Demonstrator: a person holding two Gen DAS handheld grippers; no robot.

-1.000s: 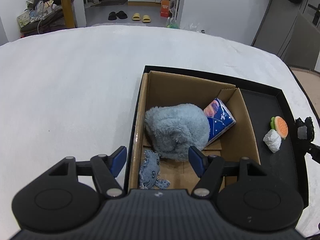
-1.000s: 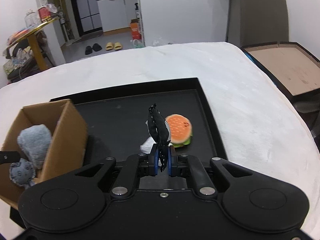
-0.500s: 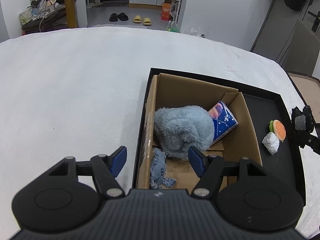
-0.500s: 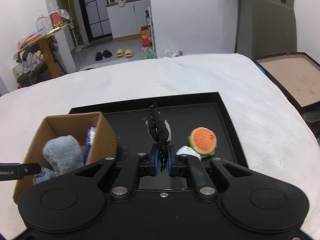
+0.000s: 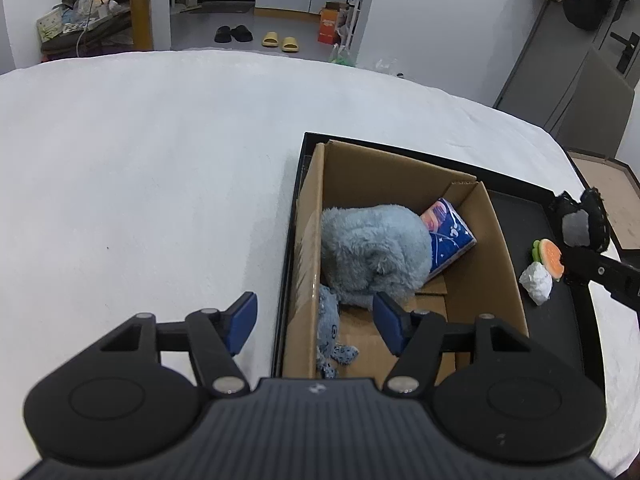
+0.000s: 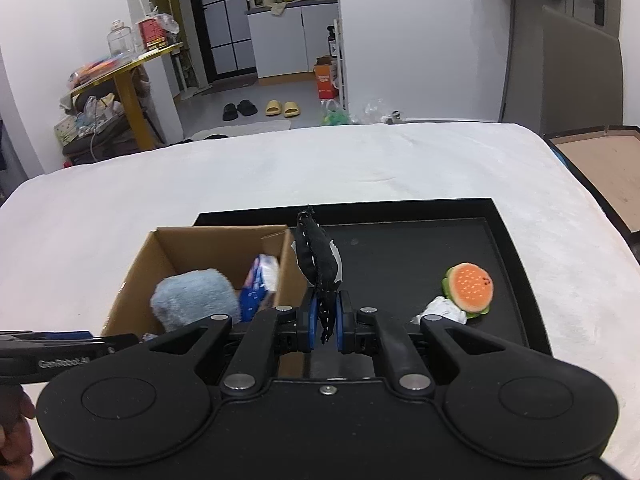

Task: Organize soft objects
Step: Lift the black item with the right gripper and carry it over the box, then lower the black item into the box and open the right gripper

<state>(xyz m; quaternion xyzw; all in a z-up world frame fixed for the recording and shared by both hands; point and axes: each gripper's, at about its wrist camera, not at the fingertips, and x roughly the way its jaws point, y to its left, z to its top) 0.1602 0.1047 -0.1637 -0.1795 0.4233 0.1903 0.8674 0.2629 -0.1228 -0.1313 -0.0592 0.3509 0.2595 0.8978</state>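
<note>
While boxed, three items [image 5: 374,254], two outside [image 6: 469,290]

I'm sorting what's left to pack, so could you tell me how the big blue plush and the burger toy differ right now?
The big blue plush is fluffy, pale blue-grey and bulky; the burger toy is small, orange with green trim. The plush already lies inside the cardboard box, against a blue tissue pack; the burger lies on the black tray beside a white wad. Neither is held by a gripper.
</note>
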